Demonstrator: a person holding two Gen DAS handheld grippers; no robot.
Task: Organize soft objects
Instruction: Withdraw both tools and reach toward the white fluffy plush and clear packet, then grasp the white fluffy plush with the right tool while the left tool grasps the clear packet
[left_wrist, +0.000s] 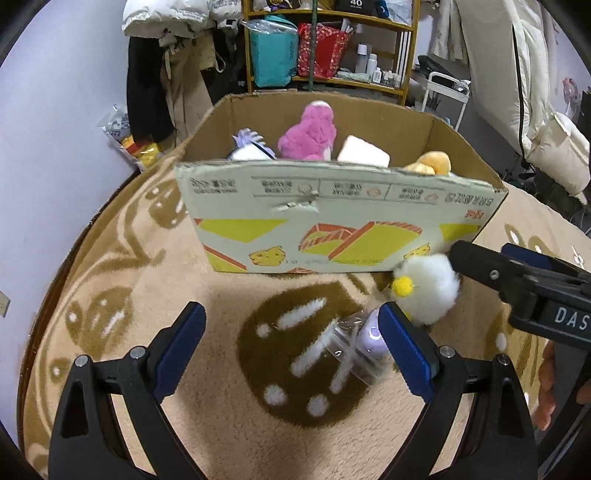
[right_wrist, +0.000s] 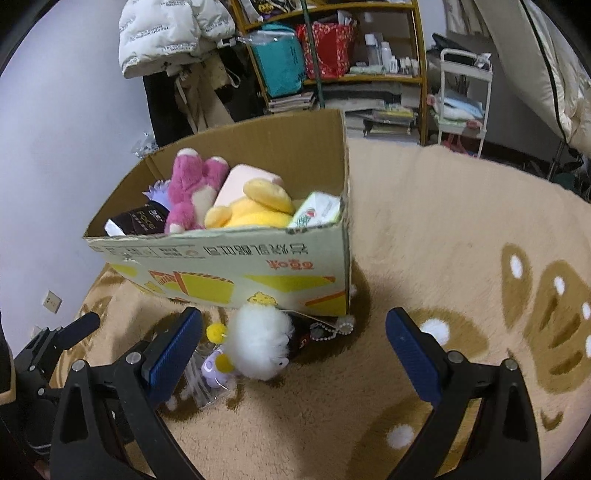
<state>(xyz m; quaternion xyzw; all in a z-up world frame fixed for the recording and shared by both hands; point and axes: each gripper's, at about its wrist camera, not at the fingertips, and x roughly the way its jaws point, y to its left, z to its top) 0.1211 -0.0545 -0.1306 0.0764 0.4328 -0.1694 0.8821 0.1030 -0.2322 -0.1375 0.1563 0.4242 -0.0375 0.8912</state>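
Note:
An open cardboard box (left_wrist: 332, 225) stands on the beige rug and holds a pink plush (left_wrist: 308, 134), a yellow plush (right_wrist: 251, 206), a pale pink cushion (right_wrist: 240, 181), a tissue pack (right_wrist: 316, 210) and a purple-and-white toy (left_wrist: 247, 146). In front of the box lie a white fluffy duck toy (left_wrist: 428, 286) with a yellow beak and a small purple toy in clear wrap (left_wrist: 364, 341). My left gripper (left_wrist: 291, 328) is open and empty above the rug, beside the wrapped toy. My right gripper (right_wrist: 293, 338) is open and empty, with the duck (right_wrist: 258, 341) between its fingers.
The rug (right_wrist: 424, 229) has brown patterns. A beaded chain and a dark item (right_wrist: 325, 332) lie at the box's front corner. Behind the box are a shelf unit (right_wrist: 332, 55), hanging coats (left_wrist: 170, 55) and a white cart (right_wrist: 463, 92). The wall is at the left.

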